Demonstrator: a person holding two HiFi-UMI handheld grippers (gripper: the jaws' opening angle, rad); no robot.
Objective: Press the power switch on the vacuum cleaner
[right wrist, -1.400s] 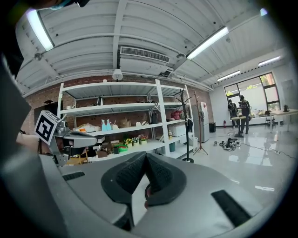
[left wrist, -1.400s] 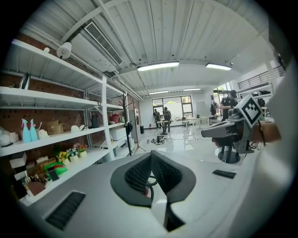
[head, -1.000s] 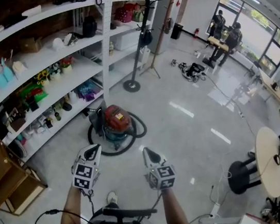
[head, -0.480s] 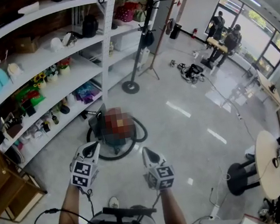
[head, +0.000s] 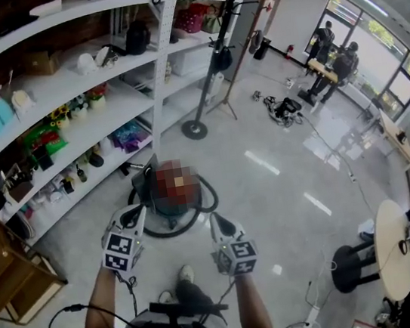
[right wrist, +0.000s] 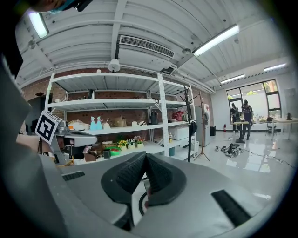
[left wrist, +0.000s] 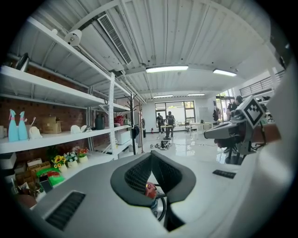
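Ahead, vacuum cleaner [head: 171,203] near shelves [head: 57,92]; left tongs [head: 137,215], right tongs [head: 215,221] closed, empty.

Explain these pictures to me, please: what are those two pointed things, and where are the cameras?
No robot here: a person carries a hand-held claw in each hand. The overhead picture comes from a camera on the person's head, looking down at the left claw and right claw. The other two come from cameras riding on each claw, looking along its jaws. Both claws are shut and hold nothing. Ahead, on the glossy grey floor, stands a red-topped canister vacuum cleaner ringed by its black hose, beside white shelves of small goods.
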